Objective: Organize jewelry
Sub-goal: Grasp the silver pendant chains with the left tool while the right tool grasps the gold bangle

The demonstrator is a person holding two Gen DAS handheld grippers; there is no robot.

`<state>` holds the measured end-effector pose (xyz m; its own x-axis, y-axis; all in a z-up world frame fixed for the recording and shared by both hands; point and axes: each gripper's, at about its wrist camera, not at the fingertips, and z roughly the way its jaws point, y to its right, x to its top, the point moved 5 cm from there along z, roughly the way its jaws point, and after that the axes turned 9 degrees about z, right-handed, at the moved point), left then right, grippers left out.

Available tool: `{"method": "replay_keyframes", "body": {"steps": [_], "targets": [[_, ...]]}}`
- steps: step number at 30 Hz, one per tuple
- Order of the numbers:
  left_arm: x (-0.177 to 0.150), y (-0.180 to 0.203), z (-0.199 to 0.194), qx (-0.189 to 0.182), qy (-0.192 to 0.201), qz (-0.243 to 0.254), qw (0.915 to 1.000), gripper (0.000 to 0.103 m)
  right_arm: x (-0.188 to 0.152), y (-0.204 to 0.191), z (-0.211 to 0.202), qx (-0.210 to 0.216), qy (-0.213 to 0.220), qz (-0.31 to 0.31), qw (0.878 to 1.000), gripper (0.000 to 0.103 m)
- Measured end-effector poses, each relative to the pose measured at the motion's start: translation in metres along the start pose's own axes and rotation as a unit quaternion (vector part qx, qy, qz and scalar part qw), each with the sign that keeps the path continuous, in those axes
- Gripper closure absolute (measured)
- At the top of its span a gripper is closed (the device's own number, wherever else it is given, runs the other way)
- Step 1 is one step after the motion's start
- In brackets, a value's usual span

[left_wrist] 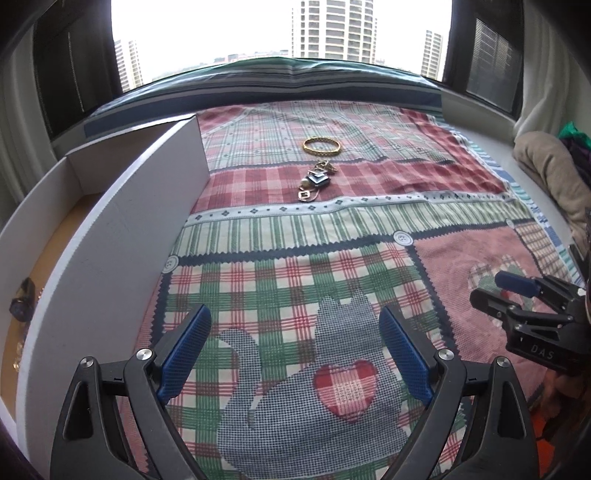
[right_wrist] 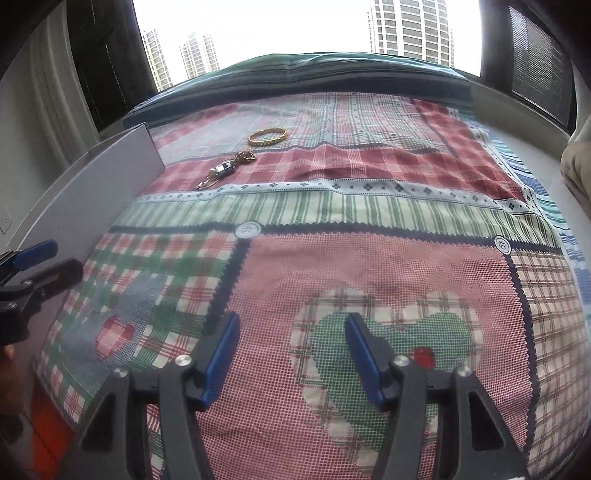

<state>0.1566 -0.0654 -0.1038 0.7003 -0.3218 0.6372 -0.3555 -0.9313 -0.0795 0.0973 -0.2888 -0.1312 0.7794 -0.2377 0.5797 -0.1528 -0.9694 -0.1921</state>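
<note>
Left wrist view: your left gripper [left_wrist: 291, 354] hangs with jaws wide apart and empty over a patchwork cloth [left_wrist: 332, 236] before a window [left_wrist: 280, 33]. On the far cloth lie a bangle [left_wrist: 321, 144] and, just nearer, a jewelry heap [left_wrist: 314, 180]. At left, a white box [left_wrist: 110, 236] holds a dark piece [left_wrist: 23, 298].

Right wrist view: your right gripper [right_wrist: 291, 365] is also parted and empty; the bangle [right_wrist: 267, 136] and heap [right_wrist: 225, 169] lie far left beside the box [right_wrist: 92, 192].

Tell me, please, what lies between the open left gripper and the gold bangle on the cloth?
The small jewelry pile lies just before the gold bangle; from the left gripper to it, only bare patchwork cloth, as the left wrist view shows.
</note>
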Motion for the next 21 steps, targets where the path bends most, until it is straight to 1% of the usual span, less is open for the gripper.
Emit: {"method": "replay_keyframes", "body": {"steps": [5, 10, 15, 19, 21], "targets": [[-0.003, 0.000, 0.027, -0.016, -0.018, -0.005, 0.9997, 0.010, 0.007, 0.003, 0.002, -0.018, 0.013, -0.009, 1.000, 0.043], [0.017, -0.002, 0.049, -0.033, -0.024, 0.001, 0.9992, 0.010, 0.016, 0.008, 0.005, -0.015, 0.014, -0.002, 1.000, 0.043], [0.059, 0.000, 0.076, -0.055, -0.022, 0.012, 0.9982, 0.010, 0.021, 0.011, 0.013, -0.008, 0.009, 0.002, 1.000, 0.043], [0.100, 0.005, 0.112, -0.083, -0.036, 0.023, 0.9957, 0.010, 0.030, 0.014, 0.023, 0.006, -0.006, 0.010, 1.000, 0.043], [0.118, 0.006, 0.132, -0.084, -0.045, 0.025, 0.9951, 0.010, 0.038, 0.014, 0.027, 0.012, -0.011, 0.009, 1.000, 0.043]]}}
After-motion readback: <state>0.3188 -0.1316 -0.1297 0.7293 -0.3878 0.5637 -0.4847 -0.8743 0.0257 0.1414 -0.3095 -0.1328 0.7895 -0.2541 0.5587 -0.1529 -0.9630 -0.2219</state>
